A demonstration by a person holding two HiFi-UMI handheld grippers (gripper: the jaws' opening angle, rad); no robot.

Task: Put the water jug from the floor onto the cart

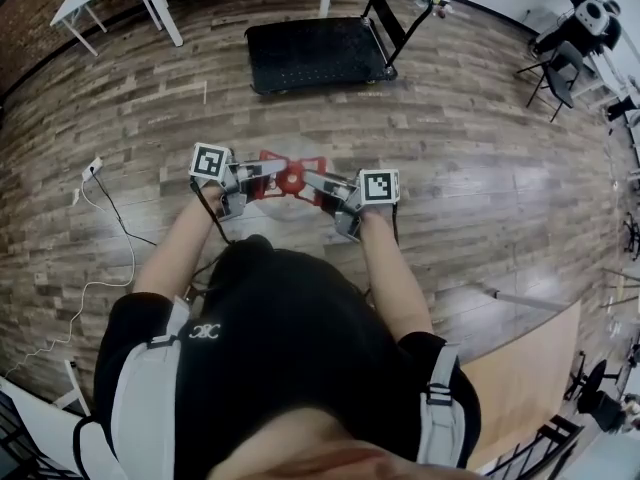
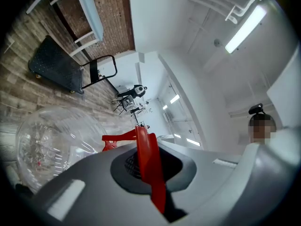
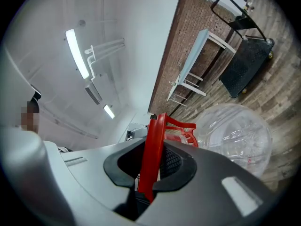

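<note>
Both left tongs [image 2: 146, 166] and right tongs [image 3: 153, 166] clamp the red plastic handle [image 1: 290, 179] of the clear round water jug [image 3: 235, 135].

The floor [image 1: 480, 168] is laid in mixed grey and brown wood-look planks that catch a soft glare, and a white power strip [image 1: 92, 168] lies on it at the left with a thin white cable [image 1: 110, 268] looping away across the boards. A dark red-brown brick wall [image 3: 176, 46] stands at the far side with white-legged tables [image 3: 195, 55] in front of it, while the other walls [image 2: 150, 18] are plain white under long ceiling tube lights [image 2: 244, 29]. Black chairs [image 1: 560, 68] stand at the far right, and a pale wooden panel [image 1: 530, 368] lies at the near right.
</note>
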